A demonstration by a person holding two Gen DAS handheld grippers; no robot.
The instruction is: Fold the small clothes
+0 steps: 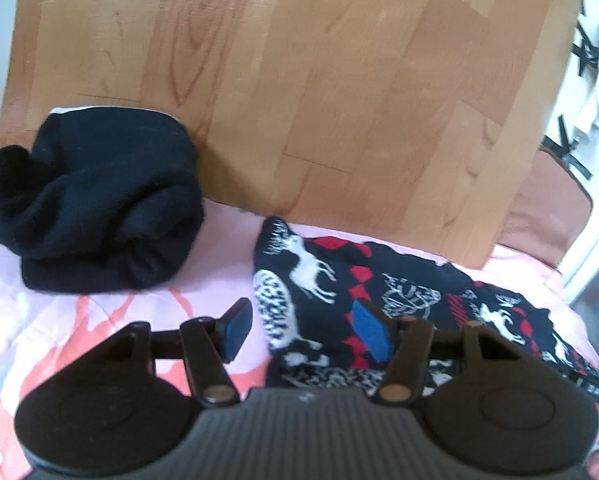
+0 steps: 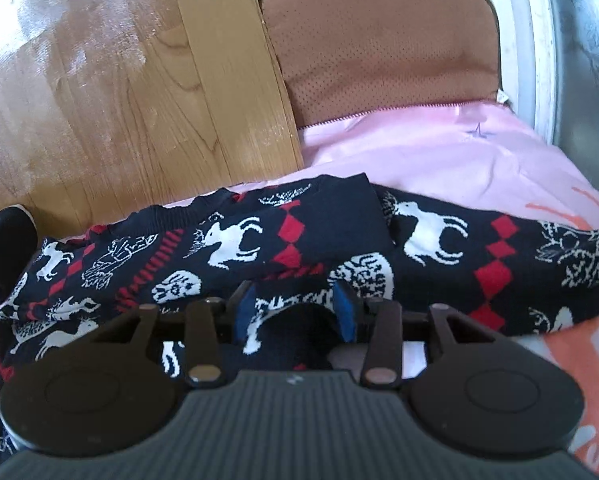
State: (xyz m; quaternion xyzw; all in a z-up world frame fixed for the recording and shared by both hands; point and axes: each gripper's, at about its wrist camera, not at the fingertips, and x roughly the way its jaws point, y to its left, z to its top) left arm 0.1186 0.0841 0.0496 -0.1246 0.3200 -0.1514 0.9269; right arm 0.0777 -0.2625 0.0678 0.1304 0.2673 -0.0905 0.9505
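The patterned sweater point(image 2: 299, 240) lies spread on the pink bedcover point(image 2: 439, 152), against the wooden board point(image 1: 299, 80). The right gripper point(image 2: 295, 308) stands parted over a fold of it, pads not pressing. The left gripper point(image 1: 303, 330) gapes empty at its edge, near a black garment point(image 1: 95, 200).

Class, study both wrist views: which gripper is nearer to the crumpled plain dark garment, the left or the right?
Left. The left gripper hovers beside the plain dark garment, which lies just ahead to its left. The right gripper sits over the patterned sweater, the dark garment at the far left edge.
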